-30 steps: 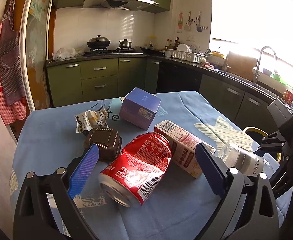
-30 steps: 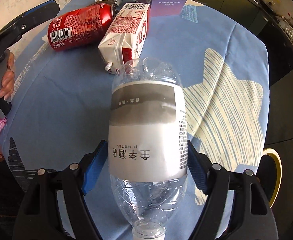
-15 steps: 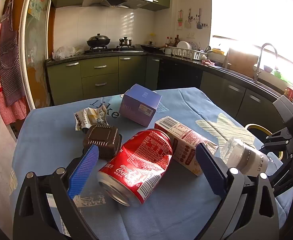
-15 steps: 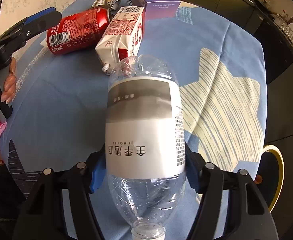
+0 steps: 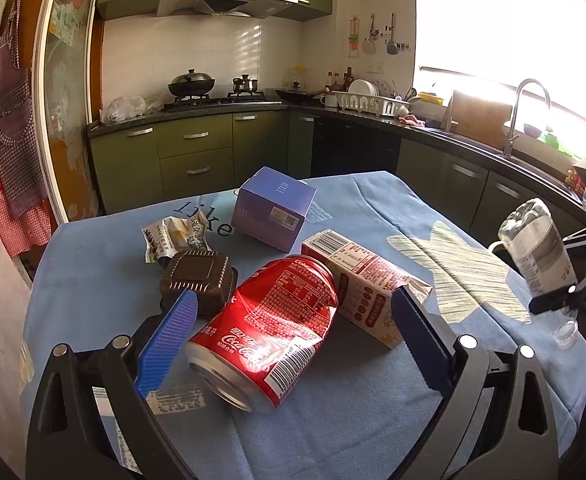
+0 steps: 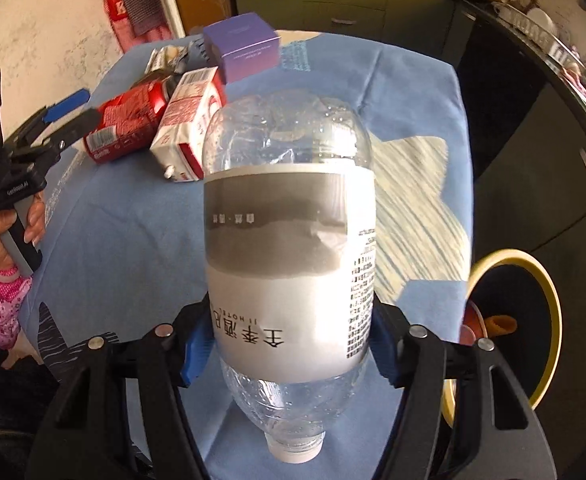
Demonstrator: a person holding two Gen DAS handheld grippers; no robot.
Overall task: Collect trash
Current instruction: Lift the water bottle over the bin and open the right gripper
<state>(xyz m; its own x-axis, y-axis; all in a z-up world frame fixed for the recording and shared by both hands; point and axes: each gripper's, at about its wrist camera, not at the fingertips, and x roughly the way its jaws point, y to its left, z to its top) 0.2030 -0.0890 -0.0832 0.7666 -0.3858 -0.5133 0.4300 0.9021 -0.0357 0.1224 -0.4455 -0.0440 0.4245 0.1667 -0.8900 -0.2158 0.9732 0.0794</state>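
Observation:
My right gripper is shut on a clear plastic bottle with a grey and white label, cap toward the camera. It holds the bottle above the blue-clothed table. In the left wrist view the bottle hangs at the right edge, off the cloth. My left gripper stands open on either side of a dented red cola can that lies on its side, with its pads clear of it. A red and white carton lies just right of the can.
A purple box, a brown plastic tub and a crumpled wrapper lie further back. A yellow-rimmed bin stands on the floor beside the table's right edge. Green kitchen cabinets run behind.
My right gripper's pads closed onto the bottle and lifted it off the cloth, toward the table's right edge. The left gripper stayed around the can.

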